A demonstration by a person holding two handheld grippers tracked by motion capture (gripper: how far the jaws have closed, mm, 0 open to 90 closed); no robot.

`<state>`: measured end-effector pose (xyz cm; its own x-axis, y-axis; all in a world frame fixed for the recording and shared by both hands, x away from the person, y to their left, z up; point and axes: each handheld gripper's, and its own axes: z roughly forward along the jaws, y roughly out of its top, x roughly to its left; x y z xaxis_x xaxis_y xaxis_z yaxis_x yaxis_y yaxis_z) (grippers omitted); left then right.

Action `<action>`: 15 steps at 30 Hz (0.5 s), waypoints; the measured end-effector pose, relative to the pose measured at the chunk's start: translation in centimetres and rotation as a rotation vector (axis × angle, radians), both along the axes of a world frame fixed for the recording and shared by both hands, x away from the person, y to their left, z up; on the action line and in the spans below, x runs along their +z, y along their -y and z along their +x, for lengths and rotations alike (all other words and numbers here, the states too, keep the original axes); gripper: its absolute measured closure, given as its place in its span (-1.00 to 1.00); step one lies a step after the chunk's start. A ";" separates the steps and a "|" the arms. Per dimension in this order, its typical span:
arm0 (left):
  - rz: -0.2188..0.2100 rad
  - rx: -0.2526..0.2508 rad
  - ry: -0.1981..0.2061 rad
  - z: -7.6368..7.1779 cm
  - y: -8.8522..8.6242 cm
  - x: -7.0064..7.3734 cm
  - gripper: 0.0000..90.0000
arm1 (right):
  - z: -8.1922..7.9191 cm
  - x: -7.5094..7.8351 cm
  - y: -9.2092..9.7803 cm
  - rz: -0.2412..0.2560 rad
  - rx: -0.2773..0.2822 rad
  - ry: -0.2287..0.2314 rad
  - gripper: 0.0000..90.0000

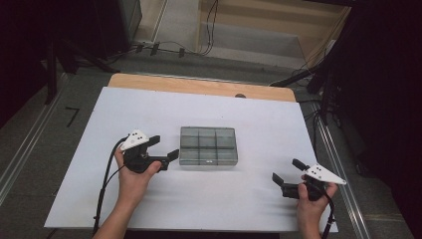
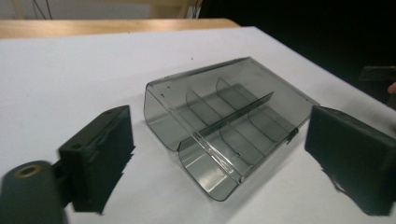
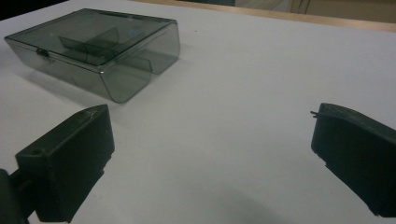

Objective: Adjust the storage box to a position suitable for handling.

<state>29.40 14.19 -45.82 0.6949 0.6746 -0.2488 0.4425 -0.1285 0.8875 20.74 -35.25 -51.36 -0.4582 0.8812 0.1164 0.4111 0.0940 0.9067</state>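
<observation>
White table (image 1: 149, 114) bears shut, empty divided box (image 1: 208, 145).

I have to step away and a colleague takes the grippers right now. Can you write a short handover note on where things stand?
Left hand-held gripper: open, empty, just left of the box, jaws toward its left end, not touching.
Right hand-held gripper: open, empty, near the table's front right, well apart from the box.
Smoky clear compartment box: flat on the white table, around its middle, lid shut, latch on its front edge; compartments look empty.
Done: nothing visible.
Left: probably bring both grippers in to hold and open the box.
</observation>
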 end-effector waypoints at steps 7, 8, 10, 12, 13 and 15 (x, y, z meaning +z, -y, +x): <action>-0.019 -0.028 0.032 -1.2 -0.7 0.1 -1.00 | -0.4 1.1 -2.0 -0.027 0.071 0.018 -1.00; -0.025 -0.030 0.035 -1.4 -0.8 0.1 -1.00 | -0.5 1.5 -2.7 -0.031 0.105 0.027 -1.00; -0.025 -0.035 0.035 -1.5 -0.8 0.1 -1.00 | -0.6 1.9 -3.4 -0.028 0.136 0.030 -1.00; -0.021 -0.037 0.040 -1.6 -0.8 0.0 -1.00 | -0.7 2.1 -3.8 -0.019 0.152 0.028 -1.00; -0.022 -0.038 0.039 -1.6 -0.8 0.0 -1.00 | -0.7 2.3 -4.2 -0.020 0.164 0.033 -1.00; -0.021 -0.042 0.044 -1.7 -0.8 -0.1 -1.00 | -0.8 2.9 -5.1 -0.018 0.190 0.037 -1.00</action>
<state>27.71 14.96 -45.89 0.7332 0.6395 -0.2311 0.3977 -0.1275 0.9086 19.96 -30.13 -48.48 -0.6201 0.7802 0.0815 0.3510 0.1830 0.9183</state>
